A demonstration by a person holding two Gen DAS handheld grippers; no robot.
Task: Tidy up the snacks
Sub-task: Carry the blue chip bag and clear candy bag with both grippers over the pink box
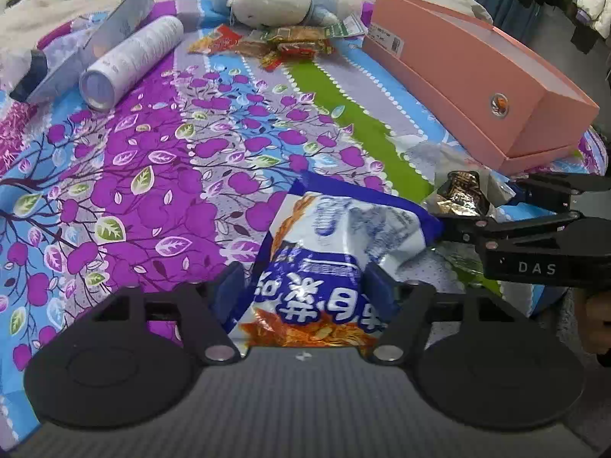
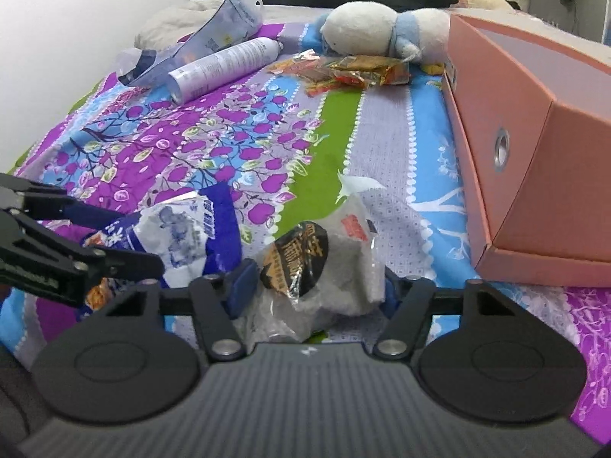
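Note:
My left gripper [image 1: 301, 286] is shut on a blue and white snack bag [image 1: 343, 236] with orange print, held just above the bedspread; the bag also shows in the right wrist view [image 2: 183, 233]. My right gripper [image 2: 317, 286] is shut on a grey snack packet [image 2: 328, 263] with a black and gold label; the packet shows in the left wrist view [image 1: 462, 191] between the right gripper's fingers [image 1: 534, 206]. A pile of small red and yellow snack packets [image 1: 290, 44] lies at the far side, also in the right wrist view [image 2: 351, 70].
A long pink box [image 1: 477, 80] lies open on the right, also in the right wrist view [image 2: 534, 122]. A white spray can [image 1: 130, 63], a torn plastic bag [image 1: 126, 4] and a plush toy [image 1: 282, 0] lie at the back. The floral bedspread [image 1: 152, 160] lies under everything.

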